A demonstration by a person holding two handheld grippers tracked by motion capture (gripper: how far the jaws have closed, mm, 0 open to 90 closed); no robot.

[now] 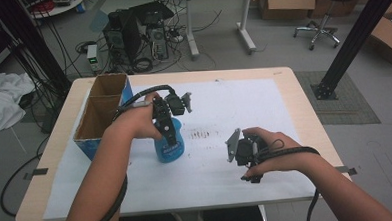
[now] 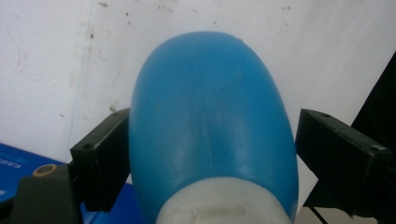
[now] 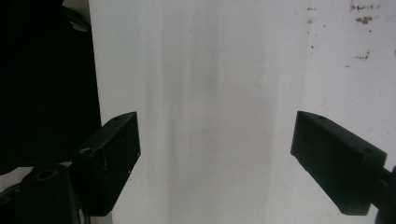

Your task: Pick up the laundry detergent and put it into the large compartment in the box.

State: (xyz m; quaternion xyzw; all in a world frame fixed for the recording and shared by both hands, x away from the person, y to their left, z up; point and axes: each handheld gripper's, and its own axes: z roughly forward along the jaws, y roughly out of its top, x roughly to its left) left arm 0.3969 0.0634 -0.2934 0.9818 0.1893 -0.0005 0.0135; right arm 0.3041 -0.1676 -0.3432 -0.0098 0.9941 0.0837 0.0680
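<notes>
Blue bottle [image 1: 168,145] standing upright left of centre in the high view, on the white sheet [image 1: 224,114] covering the table [image 1: 287,76], just right of the open cardboard box [image 1: 101,112] at the left edge. Straddled from above by the left gripper [image 1: 165,128]. In the left gripper view, bottle [image 2: 212,126] seen between the two black jaws: left jaw touching or nearly touching its side, right jaw apparently a little clear of it. Cannot tell whether actually clamped.

Likely trouble: rounded, smooth shoulder offering poor purchase, so a squeeze high on the curve could let it slide down out of the jaws; one jaw meeting first could tip it toward the box.

Further right, right gripper [image 1: 246,151] held low over bare sheet, well apart from the bottle, jaws spread wide with nothing between [image 3: 215,154].

High view gives box, label and both hands; left gripper view alone gives the jaw-to-bottle fit and the white collar at the bottle's neck; right gripper view adds specks and stains on the sheet at upper right.
</notes>
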